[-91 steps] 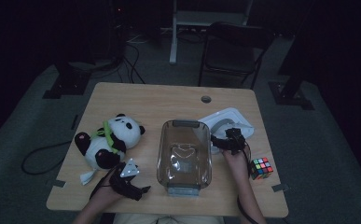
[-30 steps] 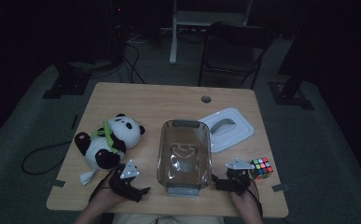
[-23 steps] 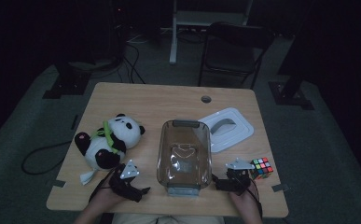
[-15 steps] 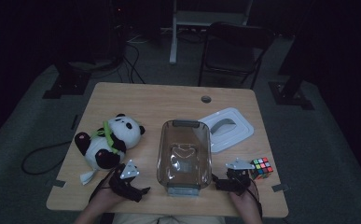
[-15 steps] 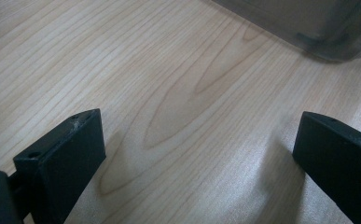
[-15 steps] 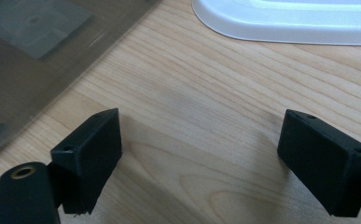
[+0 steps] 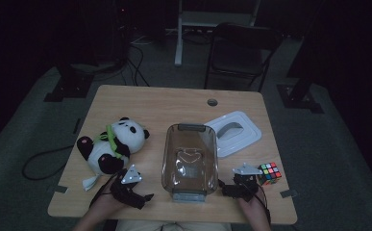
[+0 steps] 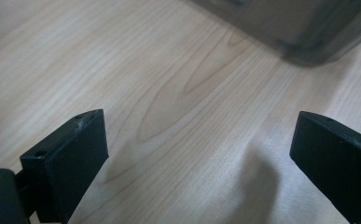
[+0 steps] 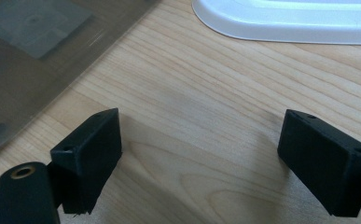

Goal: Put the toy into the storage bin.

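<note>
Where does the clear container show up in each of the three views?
High view: the clear container sits mid-table, between the two grippers, its white lid to its right.
Left gripper view: one corner at the top right, beyond the open jaws.
Right gripper view: its wall along the left edge, with the white lid at the top.
Shared landmark: the wooden table.

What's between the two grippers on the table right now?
The near end of the clear container, seen in the high view, sits between the left gripper and right gripper; both are open.
</note>
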`<state>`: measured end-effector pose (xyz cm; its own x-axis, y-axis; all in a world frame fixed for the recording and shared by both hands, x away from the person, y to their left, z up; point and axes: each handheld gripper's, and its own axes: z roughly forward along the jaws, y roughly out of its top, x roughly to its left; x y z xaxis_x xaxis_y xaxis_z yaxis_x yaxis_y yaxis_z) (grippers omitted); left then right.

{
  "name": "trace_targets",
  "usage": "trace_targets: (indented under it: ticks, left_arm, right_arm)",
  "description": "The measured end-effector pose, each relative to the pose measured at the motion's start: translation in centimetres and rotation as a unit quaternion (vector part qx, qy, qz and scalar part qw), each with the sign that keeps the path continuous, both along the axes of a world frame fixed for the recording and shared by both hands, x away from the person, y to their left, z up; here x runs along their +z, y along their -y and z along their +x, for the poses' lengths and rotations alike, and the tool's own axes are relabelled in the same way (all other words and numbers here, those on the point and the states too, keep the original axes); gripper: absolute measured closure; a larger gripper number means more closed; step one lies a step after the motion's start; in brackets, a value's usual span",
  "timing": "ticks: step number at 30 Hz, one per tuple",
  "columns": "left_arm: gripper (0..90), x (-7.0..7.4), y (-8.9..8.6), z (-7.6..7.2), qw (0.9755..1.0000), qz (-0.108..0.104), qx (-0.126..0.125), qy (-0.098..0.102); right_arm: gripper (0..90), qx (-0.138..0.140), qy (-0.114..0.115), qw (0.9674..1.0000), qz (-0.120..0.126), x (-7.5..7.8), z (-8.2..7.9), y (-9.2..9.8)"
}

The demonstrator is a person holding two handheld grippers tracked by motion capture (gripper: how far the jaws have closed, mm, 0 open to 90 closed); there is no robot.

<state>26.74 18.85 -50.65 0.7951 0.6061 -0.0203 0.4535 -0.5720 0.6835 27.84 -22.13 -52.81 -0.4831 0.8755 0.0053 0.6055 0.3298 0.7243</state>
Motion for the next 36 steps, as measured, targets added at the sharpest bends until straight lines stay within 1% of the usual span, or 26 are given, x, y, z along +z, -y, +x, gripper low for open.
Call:
trace_targets:
  ticks: [3,4,6,7,9,10,14,15,17,18,19,20,21,22,24,25,26,27,29,31,32,34,35,36]
  left_arm:
    - [4.8,1.3,-0.6,-0.2,0.9999,-0.009,0.007,0.005]
    - [4.8,1.8,-0.8,-0.3,0.9999,-0.012,0.008,0.003]
    - [4.8,2.8,-1.2,-0.3,0.9996,-0.016,0.018,0.011]
    - [4.8,3.2,-1.4,-0.3,0.9995,-0.018,0.023,0.01]
    - [4.9,4.2,-1.8,-0.3,0.999,-0.019,0.035,0.022]
    - [6.5,4.7,-2.1,-0.2,0.9988,-0.021,0.038,0.024]
    - [6.5,6.4,-2.8,0.1,0.9976,-0.027,0.047,0.044]
    - [6.5,6.8,-3.0,0.3,0.9969,-0.027,0.052,0.052]
    - [6.6,7.5,-3.4,0.7,0.9959,-0.028,0.061,0.061]
    - [6.6,7.9,-3.6,0.9,0.9951,-0.025,0.069,0.067]
    - [6.6,8.2,-3.7,1.2,0.9942,-0.026,0.076,0.071]
    - [6.6,8.2,-3.7,1.2,0.9942,-0.026,0.076,0.071]
    - [6.6,8.9,-4.3,1.8,0.9927,-0.023,0.089,0.079]
    - [6.6,9.1,-4.4,2.0,0.9922,-0.023,0.091,0.082]
    - [7.1,9.9,-5.2,2.6,0.9901,-0.029,0.104,0.089]
    - [10.5,10.3,-5.7,2.9,0.9882,-0.031,0.114,0.097]
    - [13.4,10.8,-6.3,3.3,0.9873,-0.038,0.119,0.099]
    - [13.6,11.2,-6.7,3.7,0.9866,-0.041,0.122,0.1]
    - [13.6,11.5,-7.5,4.4,0.9838,-0.039,0.14,0.105]
    - [13.7,11.6,-8.2,5.3,0.9825,-0.039,0.151,0.102]
    - [14.6,11.5,-8.5,5.7,0.9823,-0.038,0.154,0.1]
    - [15.4,11.3,-8.8,6.6,0.9825,-0.036,0.158,0.092]
    - [15.4,11.1,-9.0,7.0,0.9826,-0.032,0.16,0.089]
    - [15.4,10.9,-9.0,7.3,0.9832,-0.03,0.16,0.083]
  right_arm:
    - [12.7,-0.001,0.0,1.0,0.0,0.0,0.0,0.0]
    - [12.7,-0.001,0.0,1.0,0.0,0.0,0.0,0.0]
    - [12.7,-0.001,0.0,1.0,0.0,0.0,0.0,0.0]
    - [12.7,-0.001,0.0,1.0,0.0,0.0,0.0,0.0]
    - [12.7,-0.001,0.0,1.0,0.0,0.0,0.0,0.0]
    - [12.7,-0.001,0.0,1.0,0.0,0.0,0.0,0.0]
    - [12.7,-0.001,0.0,1.0,0.0,0.0,0.1,0.0]
    - [12.7,-0.001,0.0,1.0,0.0,0.0,0.1,0.0]
    - [12.7,-0.001,0.0,1.0,0.0,0.0,0.1,0.0]
    - [12.6,-0.001,-0.001,1.0,0.0,0.0,0.1,0.0]
    - [12.6,-0.001,-0.001,1.0,0.0,0.0,0.1,0.0]
    - [12.6,-0.001,-0.001,1.0,0.0,0.0,0.1,0.0]
    - [12.6,-0.001,-0.001,1.0,0.0,0.0,0.1,0.0]
    - [12.7,-0.001,-0.001,1.0,0.0,0.0,0.1,0.0]
    - [12.7,-0.001,-0.001,1.0,0.0,0.0,0.1,0.0]
    - [12.7,-0.001,-0.001,1.0,0.0,0.0,0.1,0.0]
    - [12.7,-0.001,-0.001,1.0,0.0,0.0,0.1,0.0]
    - [12.6,-0.001,-0.001,1.0,0.0,0.0,0.1,0.0]
    - [12.7,-0.001,-0.001,1.0,0.0,0.0,0.1,0.0]
    - [12.7,-0.001,-0.001,1.0,0.001,0.0,0.1,0.0]
    - [12.6,-0.001,-0.001,1.0,0.001,0.0,0.1,0.0]
    - [12.7,-0.001,-0.001,1.0,0.001,0.0,0.1,0.0]
    - [12.7,-0.001,-0.001,1.0,0.001,0.0,0.1,0.0]
    - [12.7,-0.002,-0.001,1.0,0.001,0.0,0.1,0.0]
